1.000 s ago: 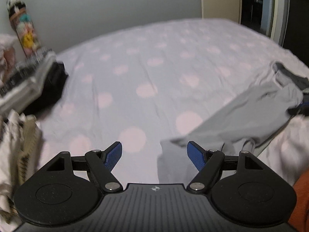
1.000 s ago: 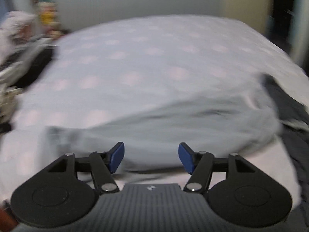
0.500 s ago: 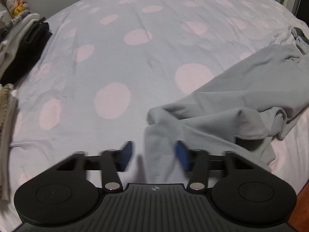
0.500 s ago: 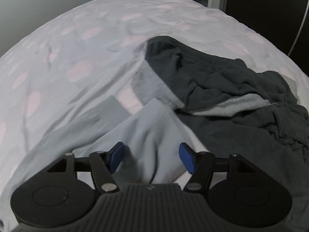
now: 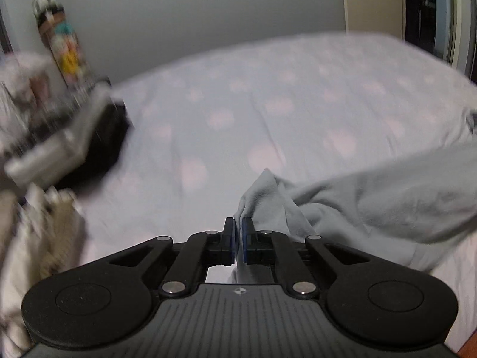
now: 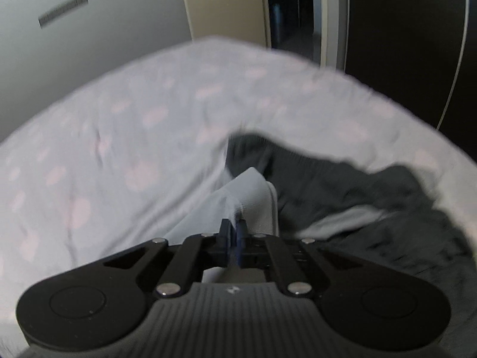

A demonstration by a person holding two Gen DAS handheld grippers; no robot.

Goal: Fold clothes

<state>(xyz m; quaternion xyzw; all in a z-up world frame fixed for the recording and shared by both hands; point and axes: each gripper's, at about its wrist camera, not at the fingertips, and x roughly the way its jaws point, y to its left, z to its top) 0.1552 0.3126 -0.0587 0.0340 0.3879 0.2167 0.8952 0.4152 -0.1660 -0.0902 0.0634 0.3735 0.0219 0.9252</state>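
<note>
Across the bed: a lilac sheet [image 5: 268, 95] with pale pink dots covers the whole mattress, and both views are motion-blurred.
Left edge of the bed: a blurred heap of stacked clothes [image 5: 74, 137], light over dark; whether they are folded I cannot tell.
Right side of the bed: a dark grey garment [image 6: 372, 194] lies crumpled toward the far right corner, with the light one touching it.
Task garment: a light grey garment [image 5: 387, 197] stretches from the near edge toward the right side of the bed, partly raised off the sheet.
Left gripper [image 5: 238, 232]: jaws pressed together on a bunched corner of the light grey cloth.
Right gripper [image 6: 233, 232]: jaws likewise clamped on a fold of the same cloth [image 6: 250, 191], just beside the dark heap.
Step in hand: judged as the pick-up, both ends pinched before spreading.
Next move: probably draw the two grips apart to tension the cloth, clear it of the dark garment, and lay it flat mid-bed.
</note>
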